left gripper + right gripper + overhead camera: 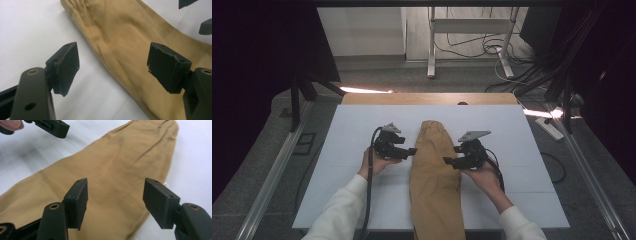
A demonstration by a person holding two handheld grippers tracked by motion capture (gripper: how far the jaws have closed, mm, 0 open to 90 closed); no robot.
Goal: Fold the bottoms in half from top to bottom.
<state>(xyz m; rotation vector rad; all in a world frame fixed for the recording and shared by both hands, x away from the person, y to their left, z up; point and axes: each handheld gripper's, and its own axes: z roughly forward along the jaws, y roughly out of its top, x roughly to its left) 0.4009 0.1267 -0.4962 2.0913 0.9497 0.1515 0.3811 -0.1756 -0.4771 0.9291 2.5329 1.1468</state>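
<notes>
The tan trousers [434, 175] lay lengthwise down the middle of the white table [347, 130], seemingly folded leg on leg, their near end hanging off the edge; the left gripper [410, 151] and right gripper [448, 160] flanked them — fingers spread wide, holding nothing; by my reading, any further fold had not begun.
</notes>
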